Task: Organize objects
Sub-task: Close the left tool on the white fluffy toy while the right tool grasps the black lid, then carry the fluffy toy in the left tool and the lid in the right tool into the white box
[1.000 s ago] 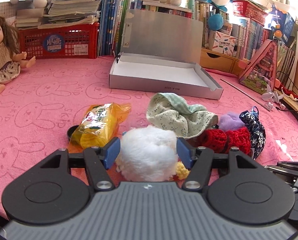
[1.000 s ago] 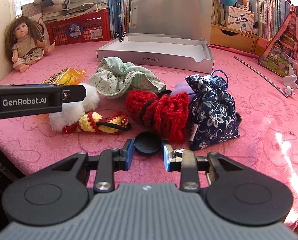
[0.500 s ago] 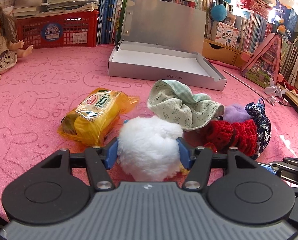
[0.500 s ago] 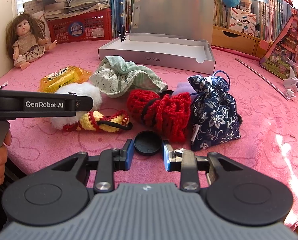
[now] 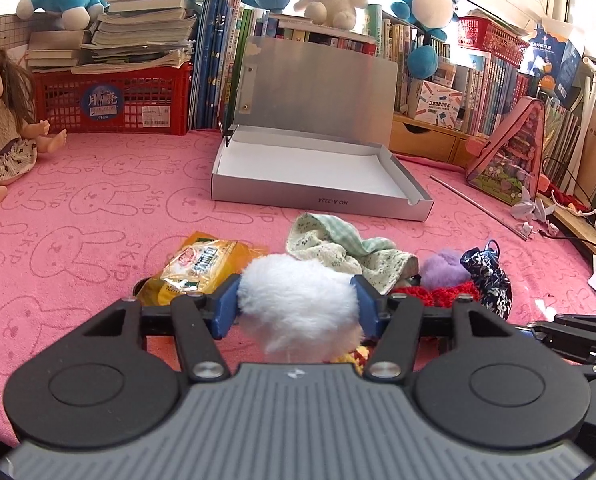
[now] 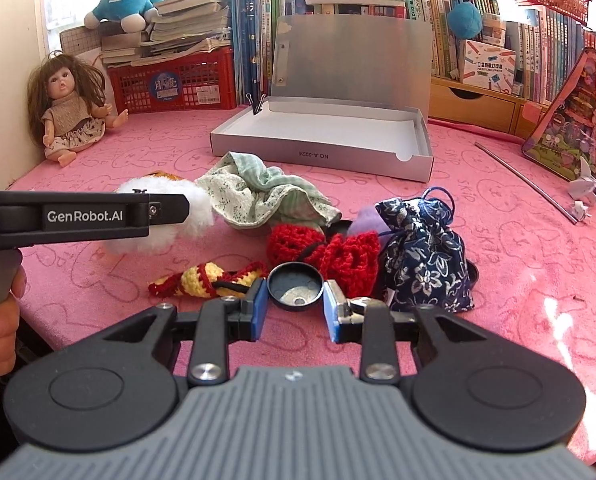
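My left gripper [image 5: 296, 300] is shut on a white fluffy ball [image 5: 298, 320], its blue pads pressing into both sides. In the right wrist view the ball [image 6: 196, 208] hangs clear of the pink table cover [image 6: 518, 264]. A yellow-and-red crochet piece [image 6: 210, 280] lies below it. My right gripper [image 6: 294, 308] is shut on a round black cap [image 6: 296, 286], whose hollow side faces the camera. Behind the pile stands an open silver box [image 6: 318, 156] with nothing in it, lid upright.
A yellow snack packet [image 5: 196, 268], green cloth [image 6: 258, 192], red crochet piece [image 6: 338, 256], purple fluff [image 5: 444, 268] and blue floral pouch [image 6: 422, 256] cluster mid-table. A doll [image 6: 68, 108] sits far left. A metal rod [image 6: 526, 182] lies right. Books and a red basket [image 5: 114, 98] line the back.
My left gripper has risen with the white ball, which now hangs above the cover; the yellow-and-red crochet piece stays down. The right gripper keeps its hold on the cap, barely moving.
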`<state>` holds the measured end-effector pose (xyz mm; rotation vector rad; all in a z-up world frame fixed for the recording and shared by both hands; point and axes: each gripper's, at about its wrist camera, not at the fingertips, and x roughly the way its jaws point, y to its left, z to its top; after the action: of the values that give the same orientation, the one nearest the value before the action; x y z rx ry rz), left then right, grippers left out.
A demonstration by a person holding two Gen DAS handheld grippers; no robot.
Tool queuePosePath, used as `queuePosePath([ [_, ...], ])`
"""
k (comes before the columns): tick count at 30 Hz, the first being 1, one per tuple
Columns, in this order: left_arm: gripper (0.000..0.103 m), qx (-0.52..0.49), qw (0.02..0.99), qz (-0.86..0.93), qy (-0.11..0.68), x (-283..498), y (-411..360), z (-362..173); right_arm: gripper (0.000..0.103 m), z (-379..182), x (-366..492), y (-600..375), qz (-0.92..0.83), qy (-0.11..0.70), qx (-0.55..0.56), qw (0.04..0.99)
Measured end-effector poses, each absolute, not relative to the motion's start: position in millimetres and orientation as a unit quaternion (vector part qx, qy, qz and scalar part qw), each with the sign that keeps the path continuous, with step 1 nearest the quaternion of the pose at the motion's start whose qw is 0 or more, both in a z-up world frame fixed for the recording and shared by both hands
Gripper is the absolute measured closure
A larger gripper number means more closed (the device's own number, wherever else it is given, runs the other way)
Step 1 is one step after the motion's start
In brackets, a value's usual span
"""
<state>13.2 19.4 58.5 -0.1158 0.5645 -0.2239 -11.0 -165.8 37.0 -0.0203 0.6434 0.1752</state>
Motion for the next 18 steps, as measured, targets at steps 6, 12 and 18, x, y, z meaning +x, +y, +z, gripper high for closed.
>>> queuePosePath([
  [6, 0.079, -0.071, 0.959, -0.107, 0.253, 19.0, 29.8, 80.0, 0.068, 57.9, -8.0, -175.3, 0.076, 0.285, -0.007, 0.955],
  [12, 0.073, -0.084, 0.941, -0.132, 0.298, 23.7, 36.9, 56.6, 0.069, 62.0, 0.9, -188.1, 0.053, 0.278, 0.007, 0.959],
  [18, 0.021, -0.04, 0.952, -0.088, 0.292, -5.1, 41.0, 37.9, 0.068, 47.5, -2.7, -188.6, 0.054, 0.301, 0.009, 0.952],
])
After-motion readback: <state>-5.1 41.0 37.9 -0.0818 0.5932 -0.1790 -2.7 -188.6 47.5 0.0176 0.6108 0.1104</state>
